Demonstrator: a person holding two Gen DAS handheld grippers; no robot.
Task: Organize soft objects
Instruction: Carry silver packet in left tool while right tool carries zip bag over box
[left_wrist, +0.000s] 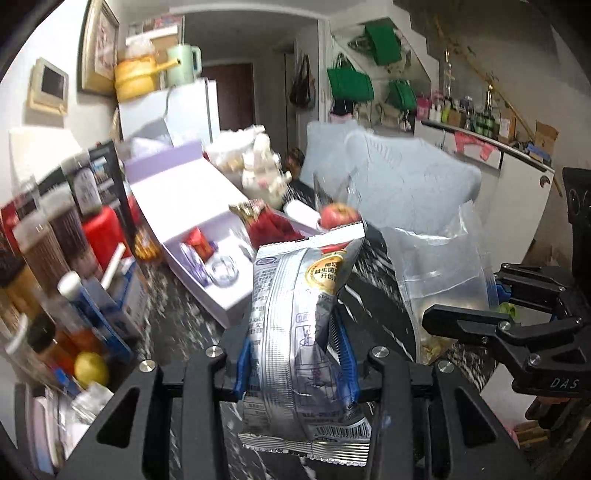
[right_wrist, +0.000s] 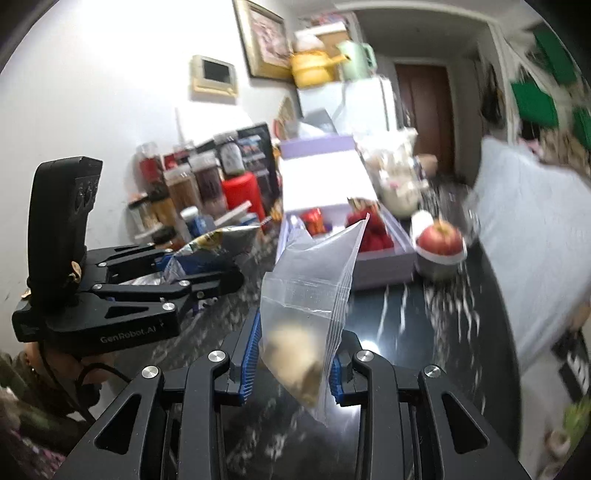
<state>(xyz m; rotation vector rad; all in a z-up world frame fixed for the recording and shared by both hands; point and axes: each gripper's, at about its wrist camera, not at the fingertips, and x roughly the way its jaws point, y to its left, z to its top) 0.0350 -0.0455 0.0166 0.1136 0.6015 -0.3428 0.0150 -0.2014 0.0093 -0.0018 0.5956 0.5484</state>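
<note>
Silver snack pouch (left_wrist: 295, 332): pinched upright between the pads of the left gripper (left_wrist: 295, 354), held above the dark speckled tabletop (left_wrist: 184, 314).
Clear zip bag (right_wrist: 310, 295): clamped by the right gripper (right_wrist: 293, 360), pale contents sagging low.
Lilac box (right_wrist: 384, 264): open, far tabletop edge.
Apple (right_wrist: 441, 238): in a bowl (right_wrist: 439, 264) just beside the box.

This is a lived-in home, a kitchen or dining corner by the look of it. A white fridge (left_wrist: 192, 107) stands by the wall with a yellow pot (left_wrist: 135, 79) and a green kettle (left_wrist: 184, 62) on top. Jars (right_wrist: 192, 184) of dry goods crowd a dark speckled table (right_wrist: 399, 317); an apple (right_wrist: 441, 238) sits in a bowl. A framed picture (right_wrist: 266, 37) and an intercom panel (right_wrist: 214, 75) hang on the wall, green bags (left_wrist: 349, 83) on another, and a brown door (right_wrist: 424, 107) closes the hallway.
</note>
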